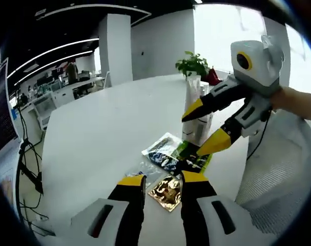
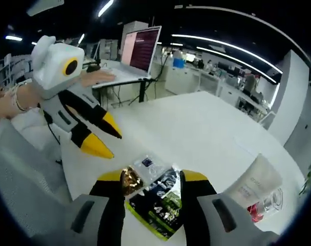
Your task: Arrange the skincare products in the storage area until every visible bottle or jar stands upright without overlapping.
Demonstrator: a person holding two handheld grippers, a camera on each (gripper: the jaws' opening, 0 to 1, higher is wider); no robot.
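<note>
A white skincare tube (image 1: pixel 198 130) stands upright on the white table (image 1: pixel 104 128), with several flat sachets in front of it: a gold one (image 1: pixel 167 192), a clear one (image 1: pixel 145 169), a blue-white one (image 1: pixel 163 148) and a green-black one (image 1: pixel 195 158). My left gripper (image 1: pixel 163 178) hangs open above the gold sachet. My right gripper (image 1: pixel 205 127) hovers open over the sachets, in front of the tube. In the right gripper view, my right gripper (image 2: pixel 152 177) frames the gold sachet (image 2: pixel 129 180) and the green-black sachet (image 2: pixel 158 202). The tube (image 2: pixel 255 184) and a clear jar (image 2: pixel 265 205) lie to its right, and the left gripper (image 2: pixel 105 137) is open.
A potted plant (image 1: pixel 193 64) and a red item (image 1: pixel 212 77) stand behind the tube. A white mesh chair (image 1: pixel 283 169) sits against the table edge near the sachets. A person's hand (image 1: pixel 298 102) holds the right gripper. Desks and a lit monitor (image 2: pixel 145 48) lie beyond the table.
</note>
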